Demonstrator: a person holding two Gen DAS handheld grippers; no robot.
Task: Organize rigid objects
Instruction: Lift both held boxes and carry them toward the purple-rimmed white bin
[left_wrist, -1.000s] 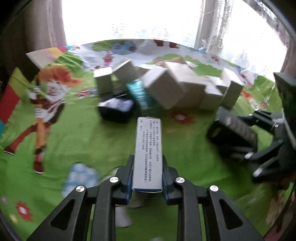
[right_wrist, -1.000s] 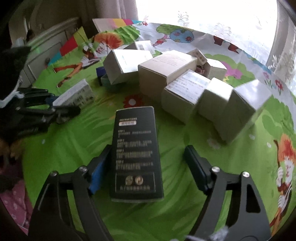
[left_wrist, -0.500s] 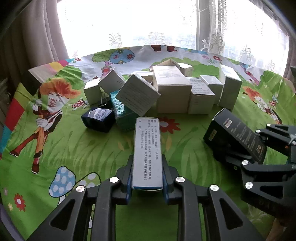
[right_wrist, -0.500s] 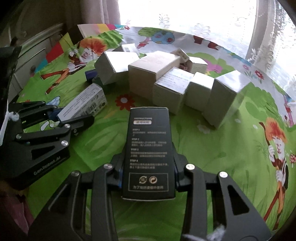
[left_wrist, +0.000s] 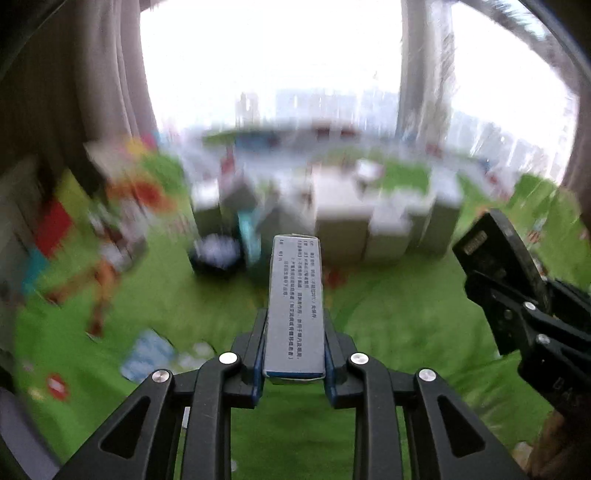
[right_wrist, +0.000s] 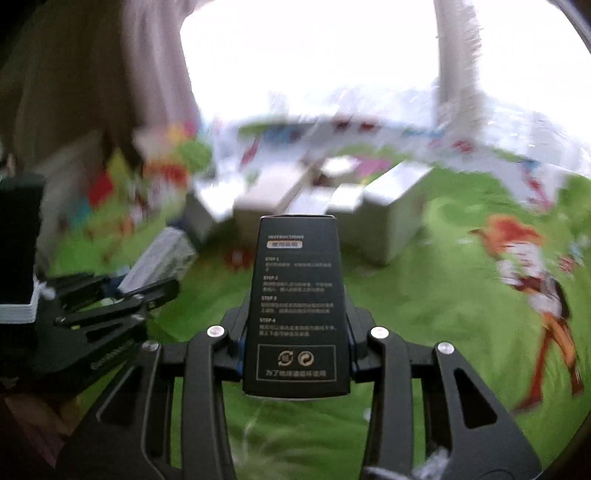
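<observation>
My left gripper (left_wrist: 294, 354) is shut on a long grey box (left_wrist: 294, 302) with printed text and holds it above the green cloth. My right gripper (right_wrist: 296, 347) is shut on a black box (right_wrist: 296, 295) with white instruction text. The black box also shows at the right of the left wrist view (left_wrist: 495, 254); the grey box shows at the left of the right wrist view (right_wrist: 159, 258). A cluster of white and beige boxes (left_wrist: 343, 214) stands beyond both grippers, blurred.
A green cartoon-print cloth (left_wrist: 399, 314) covers the table. A dark blue box (left_wrist: 216, 254) and a teal box (left_wrist: 248, 236) lie left of the white cluster. Curtains and a bright window are behind. Both views are motion-blurred.
The right gripper closed on the black box a second ago. Both grippers have since lifted and tilted up with their boxes, so the box cluster sits lower and farther in view.
</observation>
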